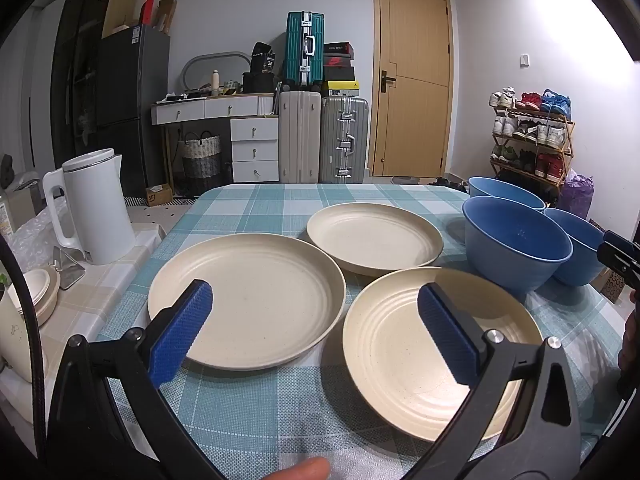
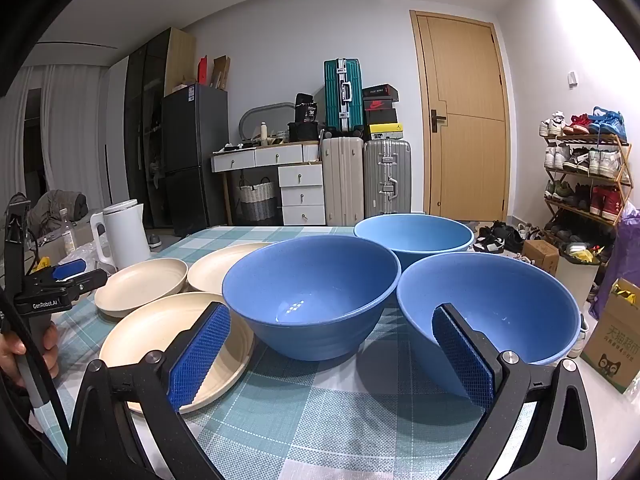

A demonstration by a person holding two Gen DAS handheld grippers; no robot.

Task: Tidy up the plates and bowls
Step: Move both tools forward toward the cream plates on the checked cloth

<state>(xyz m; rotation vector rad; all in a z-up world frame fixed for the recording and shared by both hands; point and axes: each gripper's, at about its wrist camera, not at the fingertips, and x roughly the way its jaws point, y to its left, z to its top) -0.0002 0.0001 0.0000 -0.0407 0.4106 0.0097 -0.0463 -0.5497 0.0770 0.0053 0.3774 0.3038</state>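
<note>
Nothing stacked yet: three cream plates lie singly on the checked table, three blue bowls stand grouped toward its right edge.

Left gripper: jaws spread to the full, nothing held, hovering above the near edge between the left plate and the near plate; far plate lies beyond, toward the far edge.

Right gripper: jaws likewise wide and empty, aimed between the middle bowl and the right bowl; far bowl behind, by the far edge.

Probably best done thus: pinch one plate by its rim, lift level, lower centred onto a neighbour; then nest bowls likewise, gripping a wall, avoiding nudging the right bowl off the right edge.
</note>
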